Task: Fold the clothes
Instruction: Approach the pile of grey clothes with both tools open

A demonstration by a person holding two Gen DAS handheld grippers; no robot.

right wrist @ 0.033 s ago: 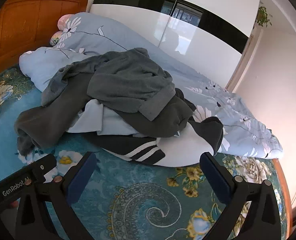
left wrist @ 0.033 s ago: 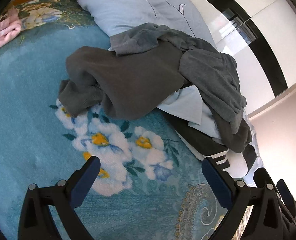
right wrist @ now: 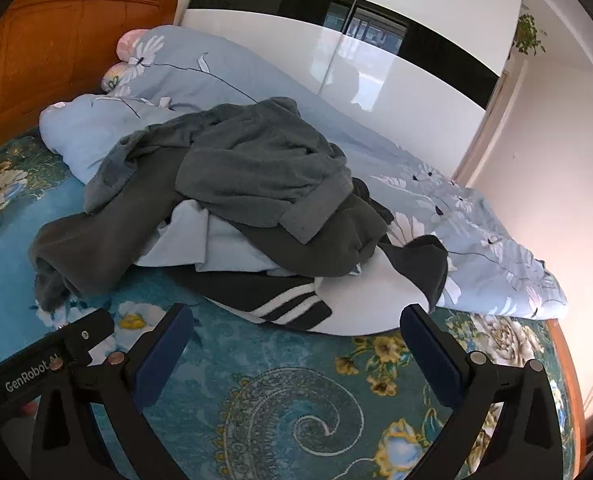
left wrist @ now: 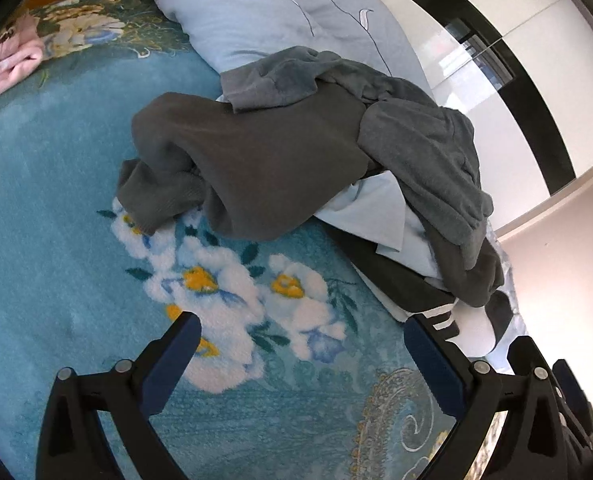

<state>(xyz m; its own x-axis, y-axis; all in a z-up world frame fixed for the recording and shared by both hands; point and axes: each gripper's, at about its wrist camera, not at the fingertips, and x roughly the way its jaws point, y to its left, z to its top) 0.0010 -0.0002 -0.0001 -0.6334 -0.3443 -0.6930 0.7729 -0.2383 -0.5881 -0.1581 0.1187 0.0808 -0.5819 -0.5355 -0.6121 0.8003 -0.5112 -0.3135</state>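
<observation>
Grey clothes (left wrist: pixel 280 168) heaped on the blanket (left wrist: pixel 56 220) hide a striped garment (right wrist: pixel 280 300) underneath. Left gripper (left wrist: pixel 300 344) and right gripper (right wrist: pixel 296 332) hover nearby, jaws spread, empty; nothing has changed.

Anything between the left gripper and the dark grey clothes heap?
Only bare bedspread: the left gripper is open, with teal floral blanket between it and the dark grey clothes heap, per the left wrist view.

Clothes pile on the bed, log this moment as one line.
phase: pre-grasp | left tongs: open, empty | right tongs: open, empty | heap of dark grey fleece garments: unfolded on teal floral blanket
</observation>
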